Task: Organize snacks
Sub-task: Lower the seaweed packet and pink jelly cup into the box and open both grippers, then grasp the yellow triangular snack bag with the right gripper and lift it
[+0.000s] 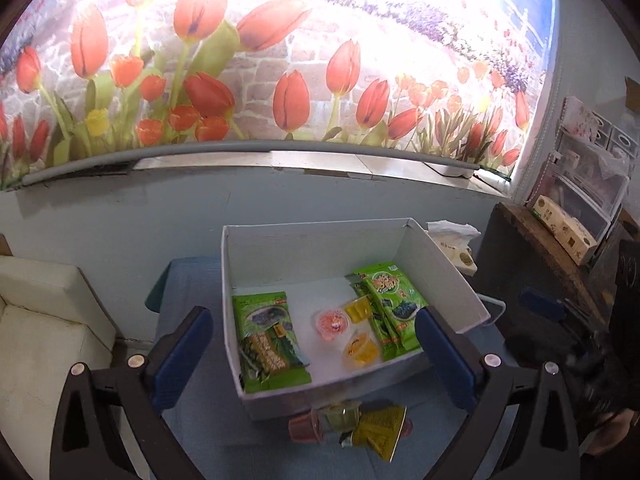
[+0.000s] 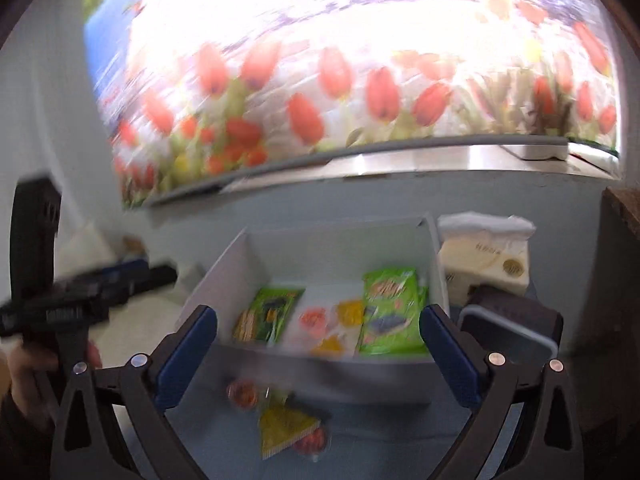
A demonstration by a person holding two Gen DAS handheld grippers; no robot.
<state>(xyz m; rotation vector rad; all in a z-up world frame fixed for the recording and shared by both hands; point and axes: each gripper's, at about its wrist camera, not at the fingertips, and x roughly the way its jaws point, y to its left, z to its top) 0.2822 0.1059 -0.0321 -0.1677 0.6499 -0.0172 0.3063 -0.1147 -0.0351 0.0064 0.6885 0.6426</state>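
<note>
A white open box (image 1: 312, 252) stands on a blue cloth. Inside lie a green snack pack (image 1: 268, 340) at left, a pink jelly cup (image 1: 332, 325) and two yellow jelly cups (image 1: 360, 350) in the middle, and stacked green seaweed packs (image 1: 390, 304) at right. A small pile of loose snacks (image 1: 360, 428) lies in front of the box: a yellow-green packet and reddish jelly cups. My left gripper (image 1: 312, 354) is open and empty above the box front. My right gripper (image 2: 318, 356) is open and empty over the same box (image 2: 340, 240); its view is blurred. The loose pile (image 2: 286, 424) lies below it.
A tissue pack (image 2: 486, 260) stands right of the box, with a dark phone-like object (image 2: 516, 332) in front of it. A dark wooden shelf (image 1: 540, 248) with boxes is at right. A white cushion (image 1: 44, 320) is at left. A tulip mural covers the wall.
</note>
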